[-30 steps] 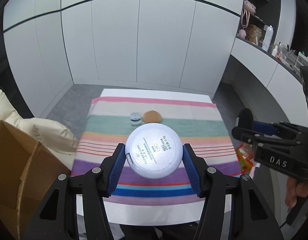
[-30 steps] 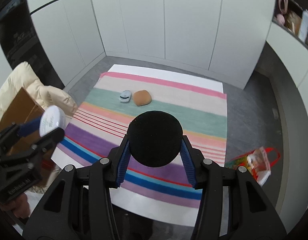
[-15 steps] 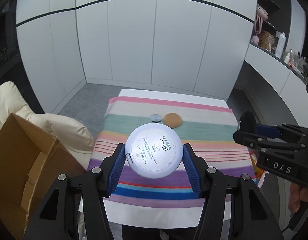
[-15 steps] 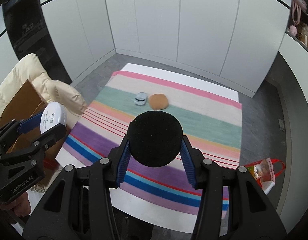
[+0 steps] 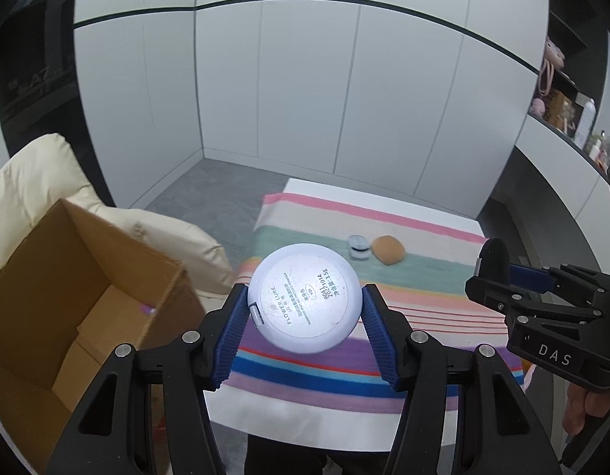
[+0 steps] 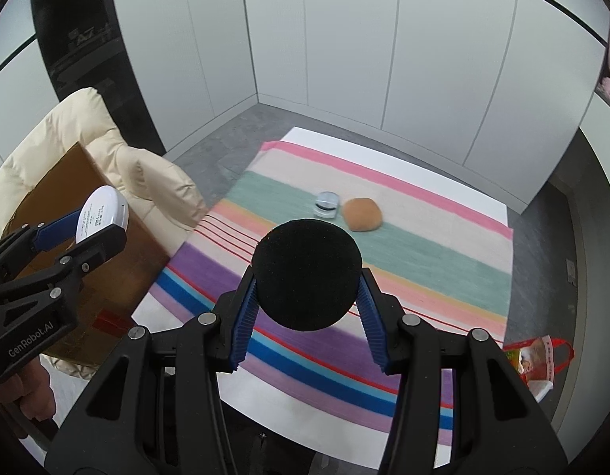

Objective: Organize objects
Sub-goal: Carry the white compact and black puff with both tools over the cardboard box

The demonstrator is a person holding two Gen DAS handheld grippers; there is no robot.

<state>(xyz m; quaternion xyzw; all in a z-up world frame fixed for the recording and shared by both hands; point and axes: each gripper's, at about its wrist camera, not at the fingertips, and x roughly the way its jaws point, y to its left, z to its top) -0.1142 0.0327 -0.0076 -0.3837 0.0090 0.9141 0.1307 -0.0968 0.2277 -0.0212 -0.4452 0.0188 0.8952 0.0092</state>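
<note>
My left gripper point(image 5: 305, 330) is shut on a round white powder compact point(image 5: 305, 297), printed underside facing the camera, held in the air above the near part of the striped cloth point(image 5: 423, 273). The same compact point(image 6: 103, 213) shows at the left in the right wrist view. My right gripper point(image 6: 306, 310) is shut on a round black compact point(image 6: 306, 273), seen edge-on as the black compact point(image 5: 495, 263) in the left wrist view. On the green stripe lie a tan sponge puff point(image 6: 362, 213) and a small clear-lidded jar point(image 6: 326, 204).
An open cardboard box point(image 5: 67, 304) stands left of the table, with a small purple item inside. A cream padded jacket point(image 6: 118, 162) drapes behind it. A red-handled bag point(image 6: 538, 356) lies on the floor at the right. White cabinet doors line the back.
Both grippers have swung leftwards with their compacts still gripped. The cardboard box now fills more of the left wrist view, and the table has slid to the right.
</note>
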